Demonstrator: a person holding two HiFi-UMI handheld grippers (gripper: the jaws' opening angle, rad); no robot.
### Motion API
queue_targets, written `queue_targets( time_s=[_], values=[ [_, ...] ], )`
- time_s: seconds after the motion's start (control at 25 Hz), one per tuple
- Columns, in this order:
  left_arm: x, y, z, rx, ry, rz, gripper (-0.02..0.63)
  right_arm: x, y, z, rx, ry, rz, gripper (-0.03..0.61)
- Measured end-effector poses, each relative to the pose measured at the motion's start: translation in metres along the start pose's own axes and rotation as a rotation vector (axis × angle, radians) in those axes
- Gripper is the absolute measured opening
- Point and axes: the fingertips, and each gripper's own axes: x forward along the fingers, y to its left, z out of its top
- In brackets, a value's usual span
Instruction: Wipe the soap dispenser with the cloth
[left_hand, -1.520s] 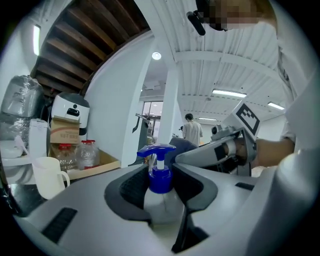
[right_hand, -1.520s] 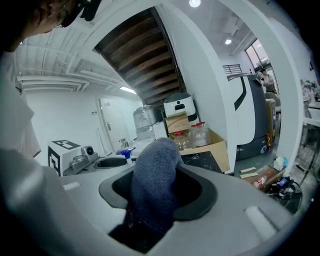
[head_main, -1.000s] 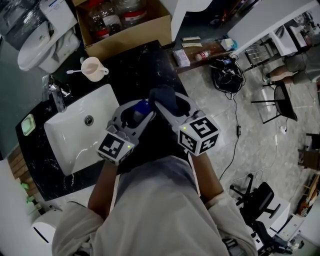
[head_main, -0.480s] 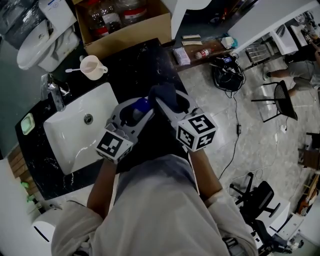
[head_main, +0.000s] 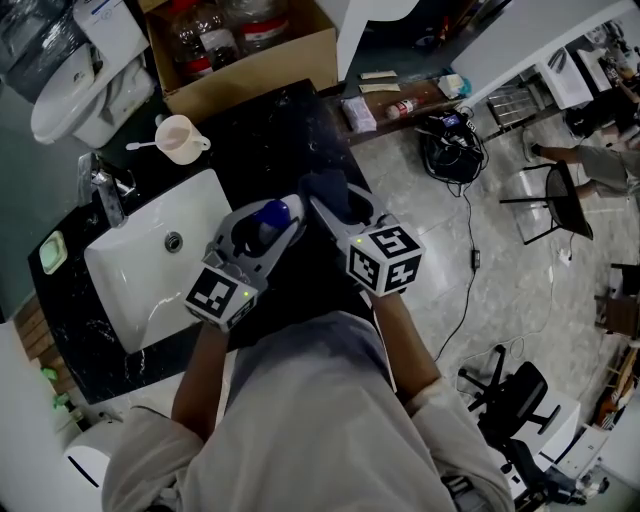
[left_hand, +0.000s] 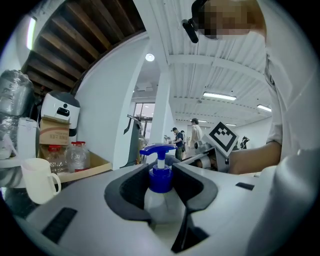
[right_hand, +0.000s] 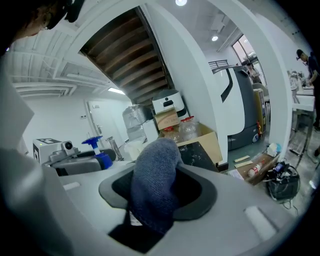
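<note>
The left gripper (head_main: 258, 228), held nearly level over the counter (head_main: 285, 125), clamps the soap dispenser (left_hand: 160, 176). The right gripper (head_main: 335, 200), tilted slightly downward beside it, grips the bunched cloth (right_hand: 152, 185).

In the head view, the soap dispenser (left_hand: 161, 176) sits between my left gripper's (head_main: 262, 222) jaws. The cloth (head_main: 328, 190), in my right gripper (head_main: 340, 206), is at its 2 o'clock. Sink (head_main: 135, 285) at 9, cup (head_main: 180, 138) at 10, box (head_main: 250, 72) behind at 12.

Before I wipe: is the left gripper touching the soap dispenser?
Touching. In the left gripper view the left gripper clamps the soap dispenser between both pads.
</note>
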Motion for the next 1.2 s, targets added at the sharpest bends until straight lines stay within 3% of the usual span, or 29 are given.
queue_targets(
  time_s=[1.2],
  values=[
    [0.002,-0.004,0.001,-0.008,0.014,-0.015,0.143,0.024,-0.030,-0.081,0.043,0.206,-0.051,0.172]
  ],
)
